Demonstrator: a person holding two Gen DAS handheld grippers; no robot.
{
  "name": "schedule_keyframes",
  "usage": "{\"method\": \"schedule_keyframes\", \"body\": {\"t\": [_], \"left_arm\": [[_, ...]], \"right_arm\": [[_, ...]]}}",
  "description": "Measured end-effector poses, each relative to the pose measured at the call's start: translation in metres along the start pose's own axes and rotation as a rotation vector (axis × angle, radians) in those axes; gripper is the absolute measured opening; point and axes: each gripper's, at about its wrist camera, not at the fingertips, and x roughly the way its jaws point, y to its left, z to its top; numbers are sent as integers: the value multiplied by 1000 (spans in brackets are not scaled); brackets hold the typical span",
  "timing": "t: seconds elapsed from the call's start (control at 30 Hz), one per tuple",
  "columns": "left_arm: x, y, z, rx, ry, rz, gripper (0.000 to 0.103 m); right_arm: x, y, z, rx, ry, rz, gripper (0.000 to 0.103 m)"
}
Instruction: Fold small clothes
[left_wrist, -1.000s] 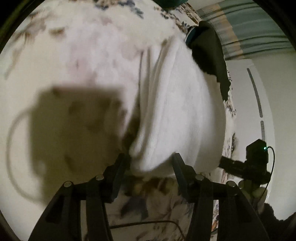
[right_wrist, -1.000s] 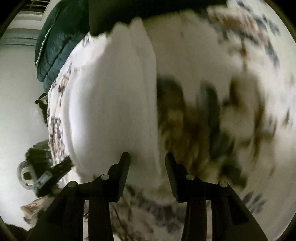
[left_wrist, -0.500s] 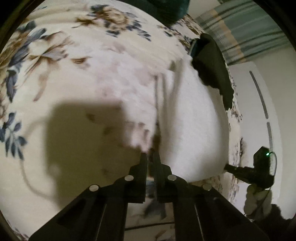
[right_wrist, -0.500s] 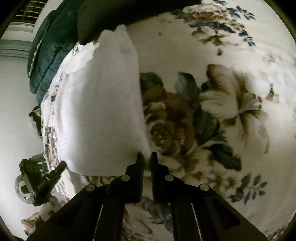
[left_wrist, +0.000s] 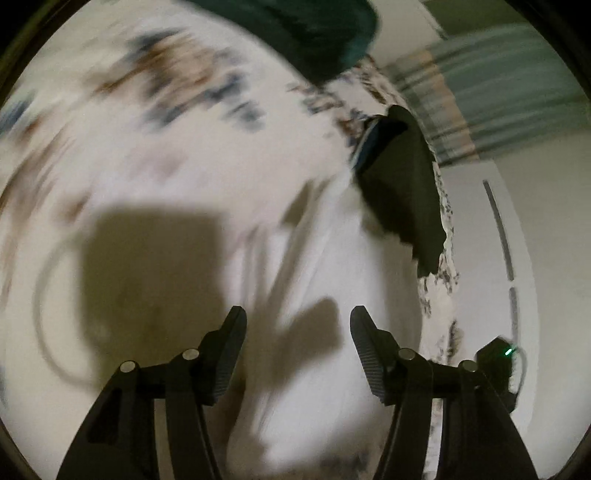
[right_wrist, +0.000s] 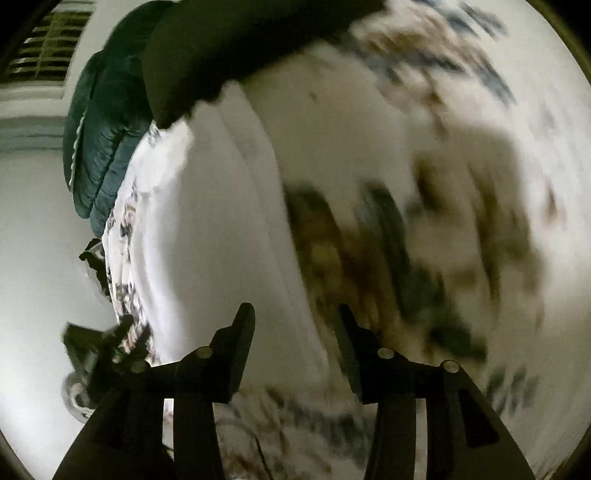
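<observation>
The white towel (left_wrist: 332, 369) is lying folded on the floral bedspread (left_wrist: 110, 147), looking soft, light and limp. Both the left gripper (left_wrist: 297, 350) and right gripper (right_wrist: 293, 347) have just been opening, fingers now parted and gripping nothing; a corner edge is offering the best hold.

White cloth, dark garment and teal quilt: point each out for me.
white cloth (right_wrist: 221, 240), right wrist view, its flat middle.
dark garment (left_wrist: 402, 184), left wrist view, its centre.
teal quilt (right_wrist: 99, 147), right wrist view, its hanging edge.
</observation>
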Motion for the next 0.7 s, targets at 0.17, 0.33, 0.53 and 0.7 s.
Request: {"method": "schedule_keyframes", "body": {"t": [0.17,0.33,0.53,0.7], "left_arm": [[66,-41,60,200,82,89,53],[93,-54,75,322,104,117,7],[71,-12,92,118,60,-3,7],[99,18,91,37,131,24,7]], "right_arm": [[24,28,79,-56,-45,-8,47],[51,62,124,-147,-26,-79,17],[28,73,131,-131,-127,-78,6],[44,58,152,-56,-105,-103,4]]}}
